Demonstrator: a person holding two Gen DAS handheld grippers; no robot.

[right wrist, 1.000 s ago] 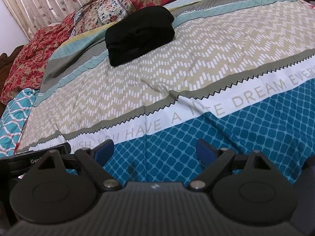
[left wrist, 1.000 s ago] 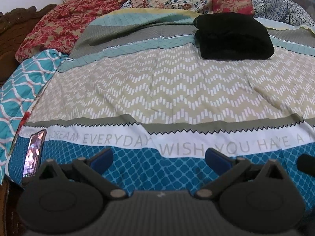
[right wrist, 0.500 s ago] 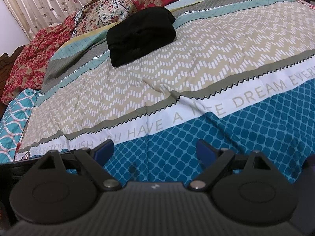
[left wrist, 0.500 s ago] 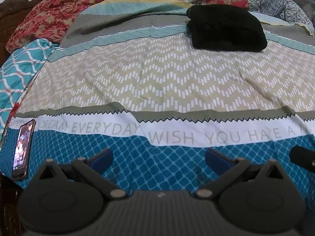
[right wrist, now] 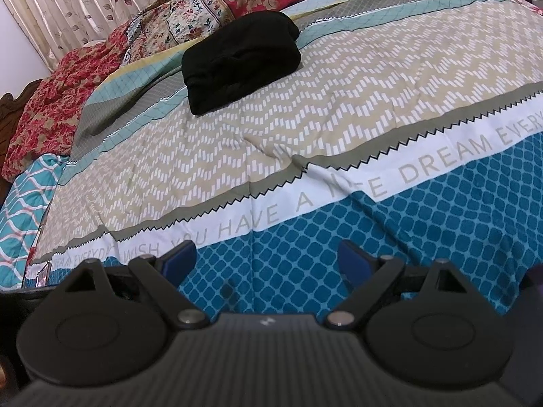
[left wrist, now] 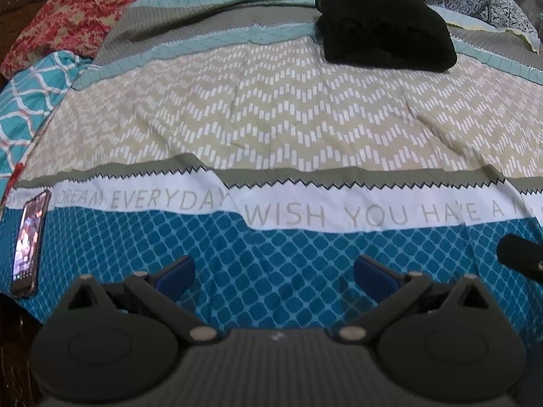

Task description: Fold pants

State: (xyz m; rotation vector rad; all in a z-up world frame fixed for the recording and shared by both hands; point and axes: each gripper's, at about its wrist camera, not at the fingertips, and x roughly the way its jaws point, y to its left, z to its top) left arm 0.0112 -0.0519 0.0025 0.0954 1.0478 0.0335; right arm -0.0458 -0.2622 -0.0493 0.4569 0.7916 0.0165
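**A:** What is on the bed?

**B:** A patterned bedspread [left wrist: 271, 129] covers it, with a blue lattice band at the near edge, then a white band of grey lettering, a beige zigzag band, and grey and teal stripes toward the far edge. A pair of black pants [left wrist: 385, 28] lies folded into a thick, compact bundle on those far stripes, right of the middle. Just behind it are red and cream floral cushions [right wrist: 217, 6].

**A:** And the two tools?

**B:** The left gripper [left wrist: 274, 276] hangs over the blue band at the near edge. Its blue-padded fingers [left wrist: 174, 276] stand wide apart with nothing between them. The right gripper [right wrist: 268, 263] hangs beside it over the same band, spread just as wide and likewise empty. Both are well apart from the pants.

**A:** Anything else nearby?

**B:** A smartphone with a lit screen [left wrist: 29, 240] lies flat at the near left corner of the bed. A teal cloth with a white wave pattern [left wrist: 27, 95] drapes over the left edge. A beige curtain with a leaf print [right wrist: 88, 3] hangs behind the far left corner.
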